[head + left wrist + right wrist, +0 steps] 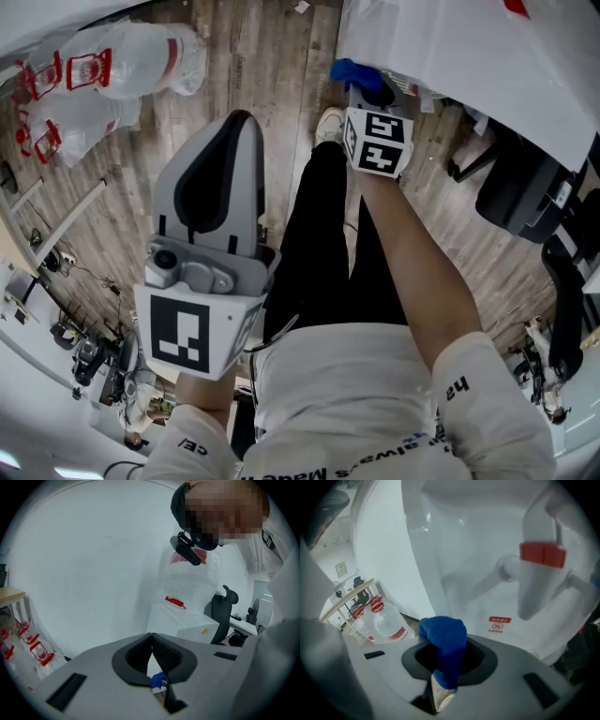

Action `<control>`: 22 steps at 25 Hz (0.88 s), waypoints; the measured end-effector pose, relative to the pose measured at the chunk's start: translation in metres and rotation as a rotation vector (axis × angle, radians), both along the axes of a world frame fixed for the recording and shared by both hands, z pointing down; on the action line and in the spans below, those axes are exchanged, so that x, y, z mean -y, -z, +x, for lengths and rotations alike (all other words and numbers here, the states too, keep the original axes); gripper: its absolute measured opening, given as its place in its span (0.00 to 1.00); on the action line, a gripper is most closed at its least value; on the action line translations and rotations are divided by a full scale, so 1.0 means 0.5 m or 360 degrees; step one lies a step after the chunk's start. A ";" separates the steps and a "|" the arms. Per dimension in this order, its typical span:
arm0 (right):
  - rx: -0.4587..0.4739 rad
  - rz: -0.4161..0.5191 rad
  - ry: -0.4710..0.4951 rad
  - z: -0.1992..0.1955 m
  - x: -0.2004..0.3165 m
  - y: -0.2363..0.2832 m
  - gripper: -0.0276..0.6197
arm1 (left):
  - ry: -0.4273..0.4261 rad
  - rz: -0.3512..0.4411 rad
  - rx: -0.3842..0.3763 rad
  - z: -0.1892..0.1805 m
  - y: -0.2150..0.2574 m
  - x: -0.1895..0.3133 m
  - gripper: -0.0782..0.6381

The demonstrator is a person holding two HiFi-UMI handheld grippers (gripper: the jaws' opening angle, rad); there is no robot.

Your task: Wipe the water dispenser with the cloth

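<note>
In the right gripper view the blue cloth (444,645) is bunched between the jaws of my right gripper (445,660), which is shut on it. Just beyond stands the white water dispenser (464,550) with its red-handled tap (543,554) at the upper right. From the head view, the right gripper (367,94) holds the cloth (354,72) low beside the dispenser (450,47). My left gripper (241,118) hangs over the wooden floor, jaws closed and empty. Its own view shows the left gripper (151,637) with tips touching, aimed at a white wall.
Large water bottles with red labels (141,52) lie on the floor at the upper left, also visible as bottles (386,620) in the right gripper view. A black office chair (525,187) stands at the right. The person's black-trousered legs (323,244) are in the middle.
</note>
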State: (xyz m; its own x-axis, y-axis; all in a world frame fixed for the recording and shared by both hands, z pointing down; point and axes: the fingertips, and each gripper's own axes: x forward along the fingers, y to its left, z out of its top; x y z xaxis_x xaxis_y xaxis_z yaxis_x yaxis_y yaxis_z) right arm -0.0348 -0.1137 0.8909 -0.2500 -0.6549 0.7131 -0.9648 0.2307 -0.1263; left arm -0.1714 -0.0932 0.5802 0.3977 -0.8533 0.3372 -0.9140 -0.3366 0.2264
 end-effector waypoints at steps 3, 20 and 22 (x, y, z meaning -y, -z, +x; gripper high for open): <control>-0.0034 -0.0017 0.0034 0.001 -0.002 -0.023 0.17 | -0.0010 -0.0001 0.0001 0.002 -0.001 -0.006 0.14; -0.0158 -0.0186 0.0236 -0.002 0.002 -0.150 0.18 | -0.0040 -0.0032 0.0041 -0.004 -0.020 -0.027 0.14; -0.0170 -0.0204 0.0259 -0.004 0.002 -0.163 0.18 | -0.0038 -0.0040 0.0049 -0.006 -0.022 -0.031 0.14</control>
